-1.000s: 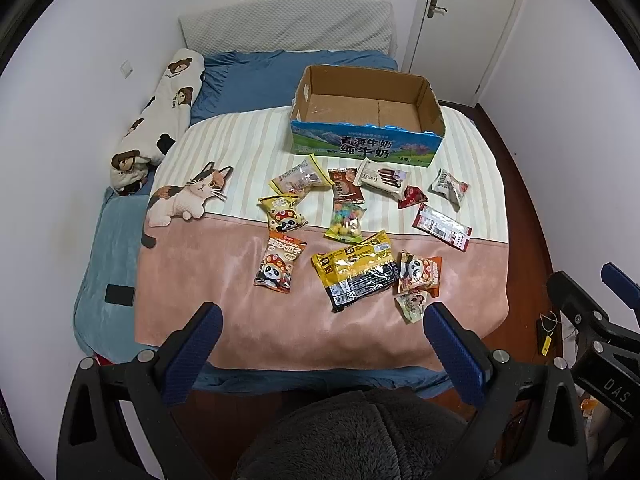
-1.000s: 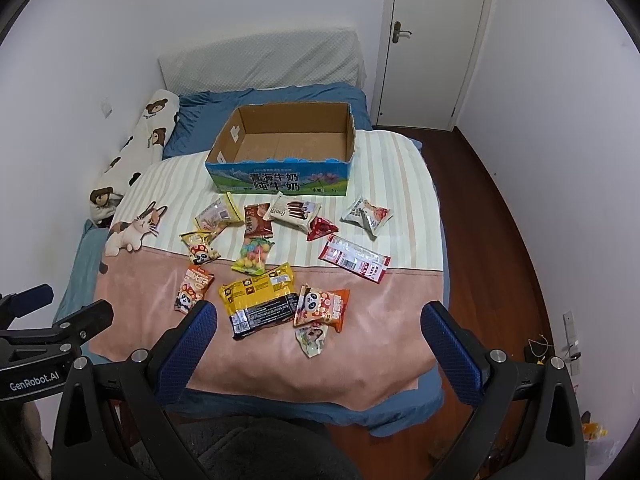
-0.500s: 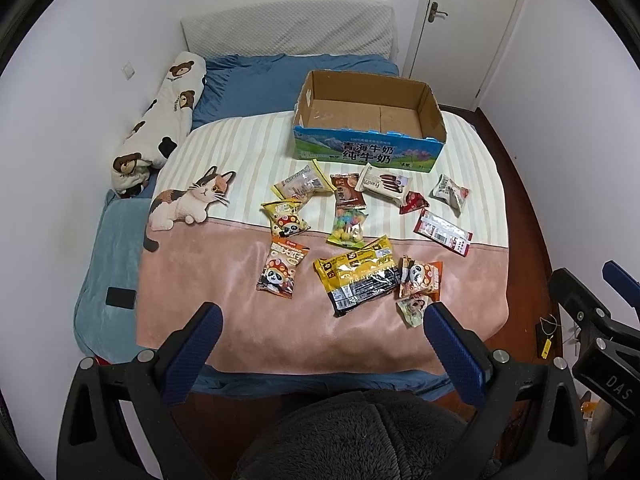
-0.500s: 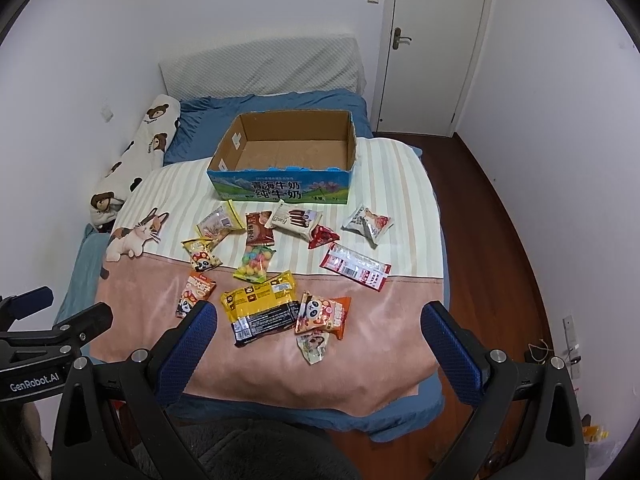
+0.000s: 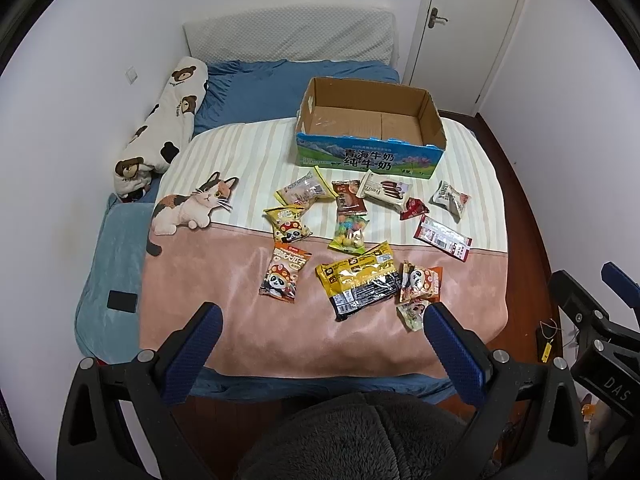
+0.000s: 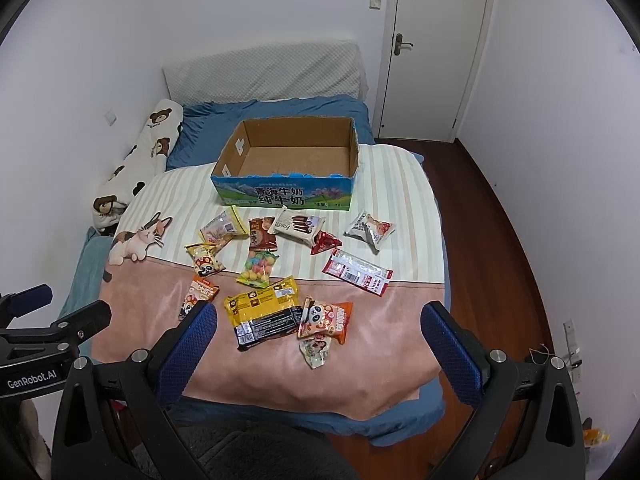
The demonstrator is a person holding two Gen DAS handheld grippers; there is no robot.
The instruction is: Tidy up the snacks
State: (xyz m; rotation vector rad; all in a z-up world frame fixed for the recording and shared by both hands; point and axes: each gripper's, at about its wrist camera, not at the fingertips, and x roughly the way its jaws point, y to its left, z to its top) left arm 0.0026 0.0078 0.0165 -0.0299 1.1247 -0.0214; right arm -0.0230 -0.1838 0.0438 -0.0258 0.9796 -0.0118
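Several snack packets lie spread on the bed blanket (image 5: pixel 280 340). Among them are a large yellow-and-black bag (image 5: pixel 360 280) (image 6: pixel 264 312), a panda packet (image 5: pixel 285 272), an orange panda packet (image 6: pixel 326 316) and a red-white bar (image 5: pixel 442 237). An empty cardboard box (image 5: pixel 368 160) (image 6: pixel 286 192) with a blue printed front stands beyond them. My left gripper (image 5: pixel 320 354) is open and empty, held off the near bed edge. My right gripper (image 6: pixel 318 354) is open and empty, also short of the bed.
A bear-print bolster (image 5: pixel 164 132) lies along the left wall. A blue pillow (image 5: pixel 280 88) and grey headboard (image 5: pixel 292 40) sit behind the box. A door (image 6: pixel 436 48) and wooden floor (image 6: pixel 500 240) are to the right. The other gripper shows at the left view's right edge (image 5: pixel 600 328).
Both grippers have drifted slightly toward the bed, so the snacks and box sit a little lower in view. Both stay open.
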